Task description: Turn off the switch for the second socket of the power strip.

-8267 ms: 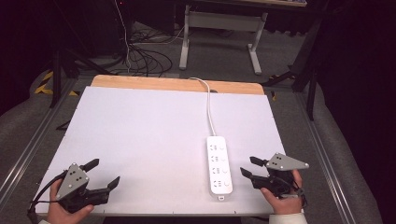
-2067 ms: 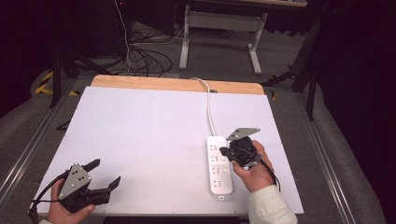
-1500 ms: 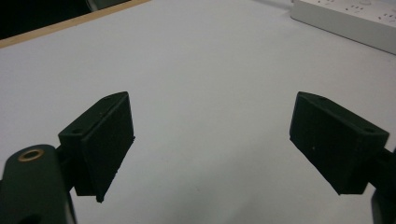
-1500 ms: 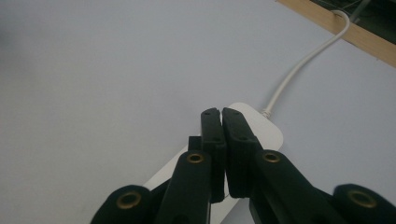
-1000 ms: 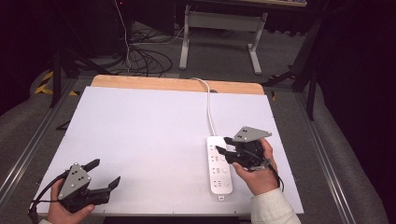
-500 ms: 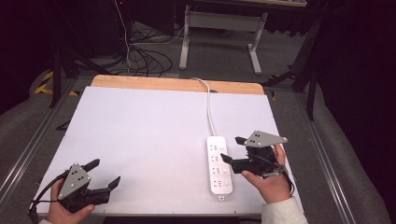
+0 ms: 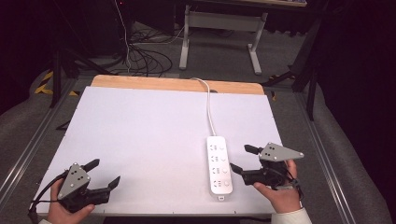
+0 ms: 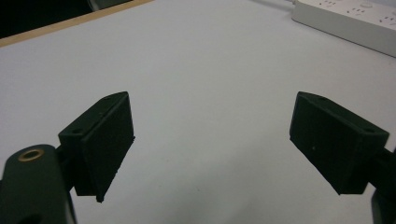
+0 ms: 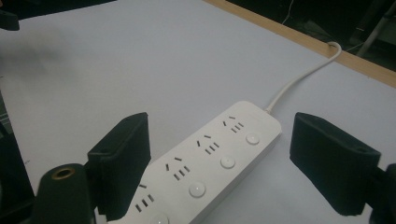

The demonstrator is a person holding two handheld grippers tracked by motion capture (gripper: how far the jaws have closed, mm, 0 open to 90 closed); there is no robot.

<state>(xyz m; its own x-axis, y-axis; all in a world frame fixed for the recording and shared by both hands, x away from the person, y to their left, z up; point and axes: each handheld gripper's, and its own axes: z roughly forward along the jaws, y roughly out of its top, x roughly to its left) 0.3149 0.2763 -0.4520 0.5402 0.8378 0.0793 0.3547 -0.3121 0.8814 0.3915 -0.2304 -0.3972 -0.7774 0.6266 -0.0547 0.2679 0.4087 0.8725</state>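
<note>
White matte tabletop with a wooden far edge carries the white rectangular plastic four-outlet power strip. Strip long axis runs near-to-far, its white cord leaving the far end. Right gripper sits just beside its right edge, pointing at it; the jaws have just been opening and stand apart, nothing between them. Left gripper rests well apart, jaws spread.
</note>
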